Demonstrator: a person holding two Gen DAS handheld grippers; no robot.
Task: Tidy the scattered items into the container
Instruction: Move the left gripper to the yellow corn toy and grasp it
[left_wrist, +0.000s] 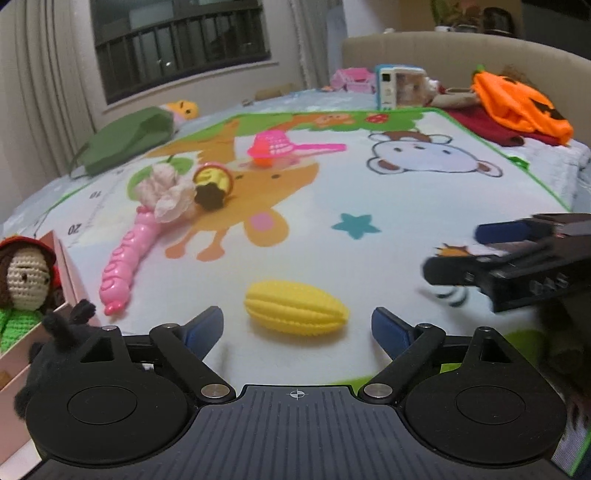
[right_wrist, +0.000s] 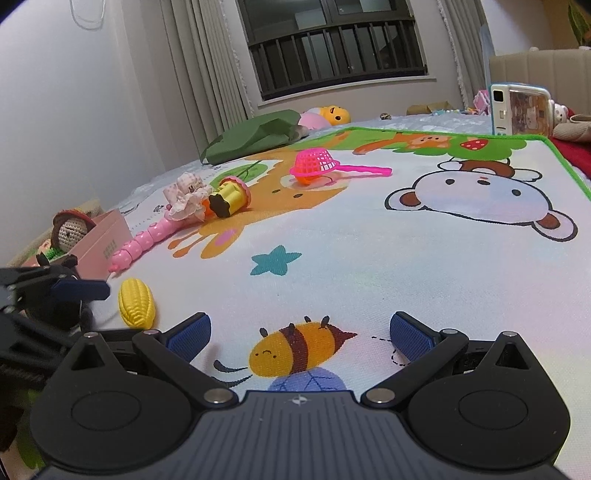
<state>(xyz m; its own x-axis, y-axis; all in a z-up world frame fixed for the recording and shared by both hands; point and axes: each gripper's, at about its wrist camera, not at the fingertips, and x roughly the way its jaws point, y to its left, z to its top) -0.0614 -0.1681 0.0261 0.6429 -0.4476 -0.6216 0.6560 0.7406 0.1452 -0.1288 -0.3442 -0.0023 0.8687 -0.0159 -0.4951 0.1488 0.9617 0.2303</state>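
A yellow toy corn (left_wrist: 295, 308) lies on the play mat between the fingertips of my left gripper (left_wrist: 297, 328), which is open; neither blue pad touches it. The same corn (right_wrist: 136, 302) shows at the left of the right wrist view, beside my left gripper's blue finger (right_wrist: 79, 288). The pink box (left_wrist: 70, 273) at the left holds a crochet doll (left_wrist: 26, 280). My right gripper (right_wrist: 301, 328) is open over a printed bee, with nothing between its fingers. It also shows as the right gripper (left_wrist: 476, 251) at the mat's right.
On the mat lie a pink beaded wand (left_wrist: 125, 258) with a frilly bow, a yellow cup toy (left_wrist: 212, 184) and a pink strainer (left_wrist: 280, 146). A black fuzzy toy (left_wrist: 62, 332) sits by the box corner. Green bag (left_wrist: 125, 140), orange pumpkin cloth (left_wrist: 517, 107) and toy oven (left_wrist: 399, 86) lie beyond.
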